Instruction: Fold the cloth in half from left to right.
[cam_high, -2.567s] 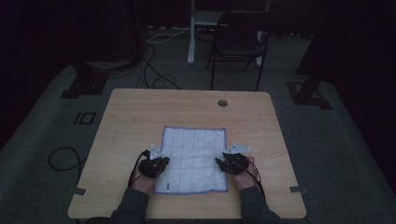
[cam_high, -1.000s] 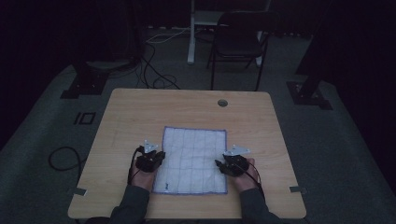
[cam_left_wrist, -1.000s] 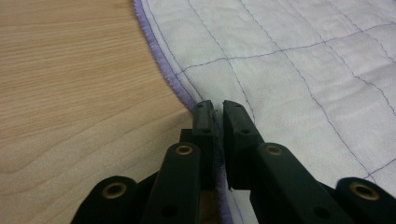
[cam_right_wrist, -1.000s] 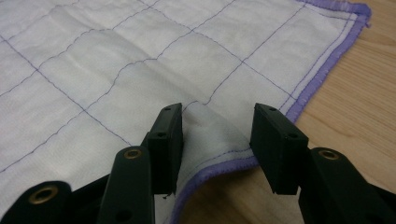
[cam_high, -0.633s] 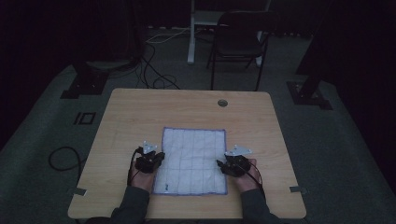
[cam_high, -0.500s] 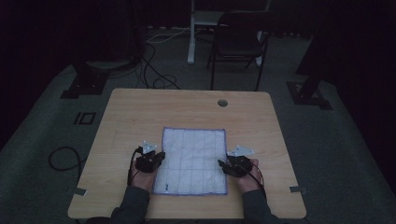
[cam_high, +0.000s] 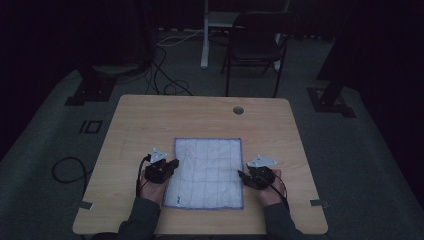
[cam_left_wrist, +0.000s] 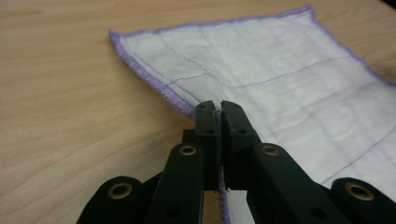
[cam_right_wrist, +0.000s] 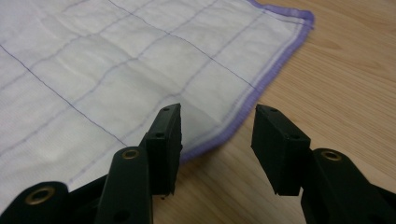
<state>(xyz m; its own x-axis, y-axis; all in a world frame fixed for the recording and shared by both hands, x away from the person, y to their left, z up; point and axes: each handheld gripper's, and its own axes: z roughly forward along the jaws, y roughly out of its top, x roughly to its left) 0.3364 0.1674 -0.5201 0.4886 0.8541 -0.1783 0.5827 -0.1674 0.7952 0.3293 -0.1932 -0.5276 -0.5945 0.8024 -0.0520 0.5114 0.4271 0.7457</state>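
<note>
A white cloth (cam_high: 207, 170) with thin purple grid lines and a purple hem lies flat on the wooden table (cam_high: 150, 120). My left gripper (cam_high: 173, 163) is at the cloth's left edge. In the left gripper view the left gripper (cam_left_wrist: 217, 105) is shut on the hem of the cloth (cam_left_wrist: 280, 79), which is pinched between the pads. My right gripper (cam_high: 241, 176) sits at the cloth's right edge. In the right gripper view the right gripper (cam_right_wrist: 217, 123) is open, one jaw over the cloth (cam_right_wrist: 116, 70), the other over bare wood, with the hem between them.
A round cable hole (cam_high: 238, 110) sits near the table's far edge. Behind the table stand a dark chair (cam_high: 255, 40) and a white post. Cables (cam_high: 65, 170) lie on the floor at the left. The room is dim.
Since the oldest frame my left gripper has shifted slightly farther along the cloth's left edge. The right gripper has eased a little to the right. The cloth lies as before.
</note>
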